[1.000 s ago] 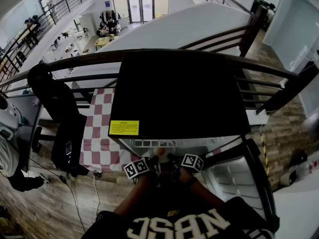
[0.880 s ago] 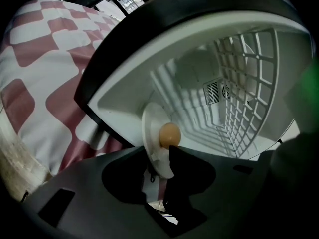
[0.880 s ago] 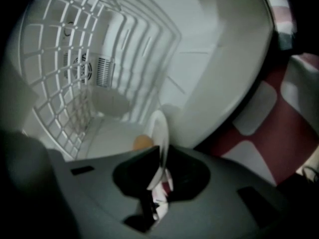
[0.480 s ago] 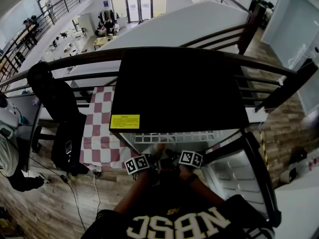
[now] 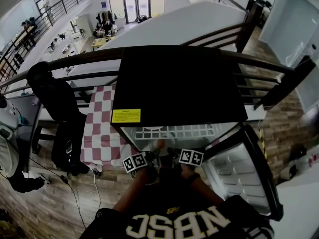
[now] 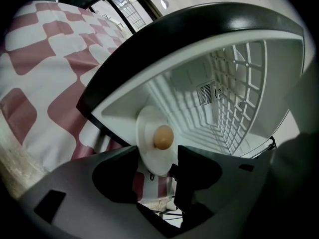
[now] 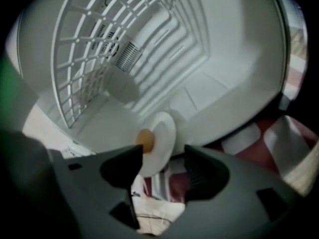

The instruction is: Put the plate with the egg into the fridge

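The white plate [image 6: 151, 159] with the brown egg [image 6: 163, 137] rests at the front lip of the fridge's [image 5: 179, 88] white inside. My left gripper [image 6: 157, 177] has the plate's near rim between its jaws, which are opening, pads off it. My right gripper [image 7: 162, 176] is opening too. The plate [image 7: 163, 142] and egg [image 7: 145, 139] sit between and just beyond its jaws, with a gap on the right side. In the head view both grippers [image 5: 151, 157] [image 5: 174, 156] meet below the egg [image 5: 160, 144] at the open fridge mouth.
A white wire shelf [image 5: 174, 132] spans the fridge above the plate. The fridge door [image 5: 244, 178] stands open to the right. A red-and-white checked cloth [image 5: 99, 133] lies left of the fridge, beside a black chair [image 5: 55, 103]. A dark railing [image 5: 75, 61] runs behind.
More of the fridge's white inside and wire shelf shows than a second ago. The egg has come into sight ahead of the two marker cubes, which sit a little nearer me.
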A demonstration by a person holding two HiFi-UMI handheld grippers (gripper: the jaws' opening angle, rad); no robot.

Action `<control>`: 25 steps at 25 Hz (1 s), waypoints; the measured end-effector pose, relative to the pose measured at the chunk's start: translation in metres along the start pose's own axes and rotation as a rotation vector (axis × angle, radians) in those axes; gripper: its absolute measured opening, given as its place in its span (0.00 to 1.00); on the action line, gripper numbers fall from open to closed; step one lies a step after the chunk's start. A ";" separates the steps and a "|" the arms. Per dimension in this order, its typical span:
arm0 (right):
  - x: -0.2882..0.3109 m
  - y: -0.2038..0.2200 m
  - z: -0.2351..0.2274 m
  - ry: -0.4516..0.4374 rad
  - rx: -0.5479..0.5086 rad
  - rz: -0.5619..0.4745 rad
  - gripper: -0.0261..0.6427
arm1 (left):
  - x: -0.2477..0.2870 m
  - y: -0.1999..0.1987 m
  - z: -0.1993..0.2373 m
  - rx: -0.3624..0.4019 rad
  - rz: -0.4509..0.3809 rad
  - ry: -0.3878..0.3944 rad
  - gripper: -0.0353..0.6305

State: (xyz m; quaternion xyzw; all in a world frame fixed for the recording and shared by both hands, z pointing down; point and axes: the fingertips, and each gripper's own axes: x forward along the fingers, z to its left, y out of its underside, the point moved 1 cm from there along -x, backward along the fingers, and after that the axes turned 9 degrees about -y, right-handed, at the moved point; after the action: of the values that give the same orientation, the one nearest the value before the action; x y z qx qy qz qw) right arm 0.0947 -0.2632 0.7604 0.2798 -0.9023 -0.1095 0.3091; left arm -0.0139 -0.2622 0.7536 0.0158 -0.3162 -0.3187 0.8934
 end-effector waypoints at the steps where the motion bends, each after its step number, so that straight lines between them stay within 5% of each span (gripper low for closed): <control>1: -0.002 0.003 0.000 0.000 0.005 -0.001 0.42 | -0.001 0.002 0.000 0.002 0.001 -0.001 0.43; 11: -0.008 0.051 0.005 -0.170 0.256 -0.063 0.40 | -0.027 0.023 0.025 -0.042 0.023 -0.025 0.43; 18: 0.001 0.074 0.000 -0.254 0.397 -0.155 0.25 | -0.046 0.033 0.033 -0.054 0.033 -0.011 0.39; 25: 0.017 0.065 0.015 -0.323 0.404 -0.205 0.25 | -0.068 0.018 0.027 0.132 -0.046 -0.084 0.23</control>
State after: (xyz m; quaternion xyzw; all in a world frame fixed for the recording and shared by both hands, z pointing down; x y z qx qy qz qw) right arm 0.0457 -0.2192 0.7809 0.4045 -0.9104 -0.0011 0.0866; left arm -0.0604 -0.2038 0.7418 0.0683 -0.3734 -0.3181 0.8688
